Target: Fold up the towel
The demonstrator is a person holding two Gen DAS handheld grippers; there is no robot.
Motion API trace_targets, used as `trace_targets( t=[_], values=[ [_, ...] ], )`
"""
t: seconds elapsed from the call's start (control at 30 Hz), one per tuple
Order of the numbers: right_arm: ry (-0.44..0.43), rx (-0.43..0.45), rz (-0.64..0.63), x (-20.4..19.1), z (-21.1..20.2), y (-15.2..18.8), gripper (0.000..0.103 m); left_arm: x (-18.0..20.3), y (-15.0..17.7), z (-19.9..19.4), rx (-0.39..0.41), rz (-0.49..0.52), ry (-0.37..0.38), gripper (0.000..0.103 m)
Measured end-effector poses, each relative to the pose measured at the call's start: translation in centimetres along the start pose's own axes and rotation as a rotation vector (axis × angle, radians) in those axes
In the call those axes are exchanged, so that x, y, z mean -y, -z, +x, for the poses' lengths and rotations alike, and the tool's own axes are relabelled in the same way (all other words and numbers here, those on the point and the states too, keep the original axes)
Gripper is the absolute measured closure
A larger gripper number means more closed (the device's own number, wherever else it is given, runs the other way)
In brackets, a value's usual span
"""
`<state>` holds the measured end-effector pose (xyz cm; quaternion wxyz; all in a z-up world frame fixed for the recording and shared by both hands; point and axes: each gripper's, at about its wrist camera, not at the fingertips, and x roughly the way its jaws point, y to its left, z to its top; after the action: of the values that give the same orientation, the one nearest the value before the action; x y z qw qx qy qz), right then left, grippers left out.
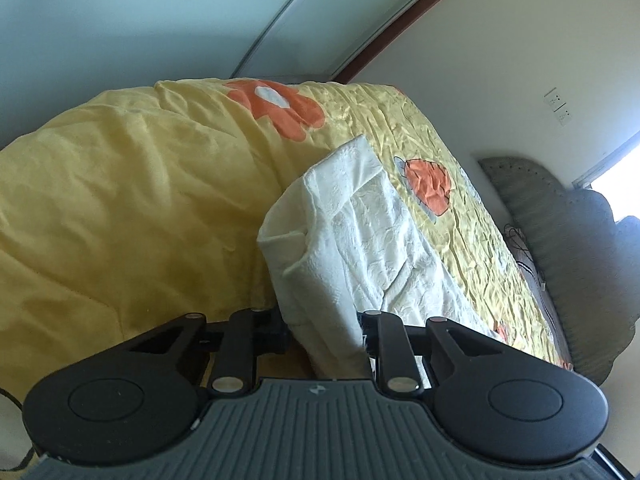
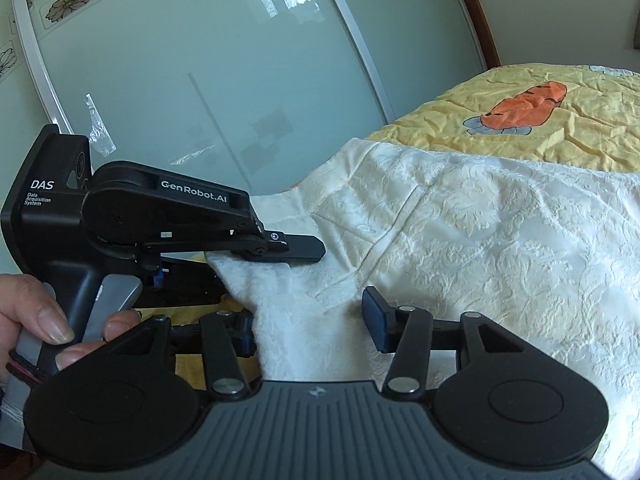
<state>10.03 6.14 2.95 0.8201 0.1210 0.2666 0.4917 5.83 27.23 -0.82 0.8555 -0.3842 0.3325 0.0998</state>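
Observation:
A white embossed towel (image 2: pixel 460 232) lies spread on a yellow bedspread (image 2: pixel 560 144), with one corner folded up in the left wrist view (image 1: pixel 360 236). My left gripper (image 1: pixel 324 332) is shut on the towel's near edge. In the right wrist view the left gripper (image 2: pixel 276 266) shows from the side, one finger above that edge and one below. My right gripper (image 2: pixel 310 330) stands open around a raised bunch of towel just beside it. The left pad touches the cloth, while the blue right pad (image 2: pixel 374 322) stands apart from it.
A person's hand (image 2: pixel 44 324) holds the left gripper's handle. A frosted sliding door (image 2: pixel 224 80) stands behind the bed. The bedspread bulges into a big yellow mound (image 1: pixel 120 208) at the left. A grey headboard (image 1: pixel 560 248) and wall sockets (image 1: pixel 558 106) lie to the right.

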Motion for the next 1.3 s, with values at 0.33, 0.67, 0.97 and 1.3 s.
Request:
trace_targets(
  t=[0.33,0.67,0.97,1.3],
  values=[
    [-0.143,0.188,0.544,8.0,-10.1,-1.1,0.026,8.9,4.6,-3.2,0.262,0.729,-0.167,0.088],
    [-0.189,0.064,0.649,12.3,-11.1,-4.5,0.014,14.6,20.0,-2.1,0.437,1.505,-0.115,0.089],
    [-0.052,-0.121,0.498,10.3,-7.0,-4.3,0.086,13.5,20.5,-2.5,0.437,1.471,-0.116,0.05],
    [-0.082,-0.112,0.338,10.0,-12.1,-9.3,0.089,11.3,19.5,-9.4,0.417,1.238,0.025,0.032]
  ],
)
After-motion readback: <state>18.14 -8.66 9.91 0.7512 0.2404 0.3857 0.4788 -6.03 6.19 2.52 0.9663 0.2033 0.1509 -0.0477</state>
